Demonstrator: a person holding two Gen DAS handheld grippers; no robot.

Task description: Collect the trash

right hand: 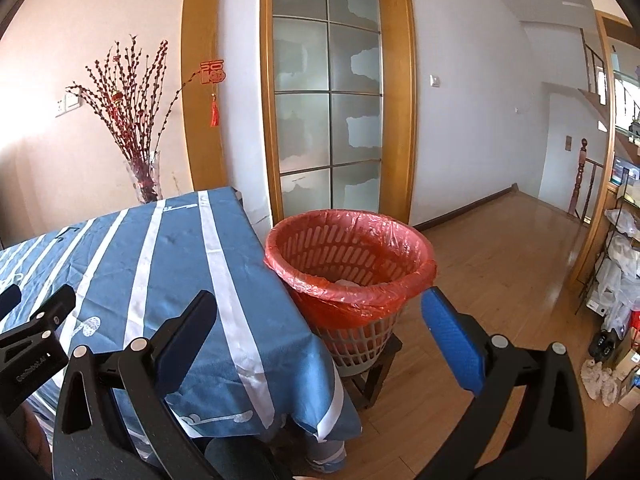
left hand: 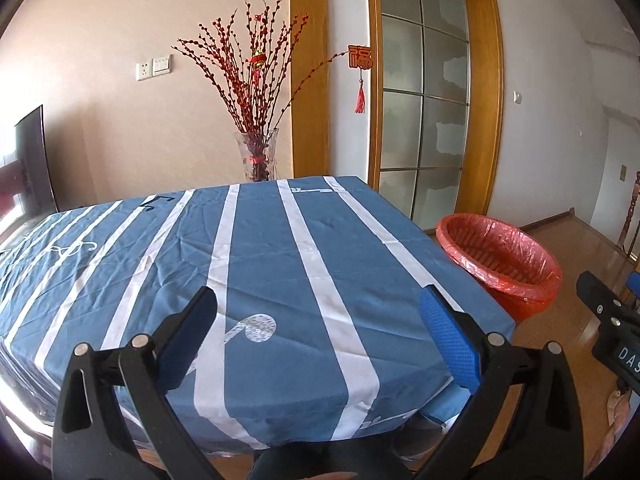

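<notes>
Both the left gripper (left hand: 318,320) and right gripper (right hand: 320,320) gape wide, holding nothing. No trash shows on the tablecloth (left hand: 260,248). The holder should scan before reaching, noting the lined bin (right hand: 350,264) at frame centre.

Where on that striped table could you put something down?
Nearly anywhere: the blue striped tablecloth is bare from the near edge to the vase behind its far edge. Beside its right edge it is tight, where the red-lined basket stands close against the cloth.

The table (left hand: 256,264) wears creased matt cloth. The bin (right hand: 360,340) is slotted plastic, lined with a thin, glossy, crinkled red bag (right hand: 352,296). The floor (right hand: 500,248) is polished wood. Each gripper (left hand: 318,316) looks like matt black plastic with dimpled blue pads (left hand: 450,340). The vase (left hand: 256,156) is clear glass.
</notes>
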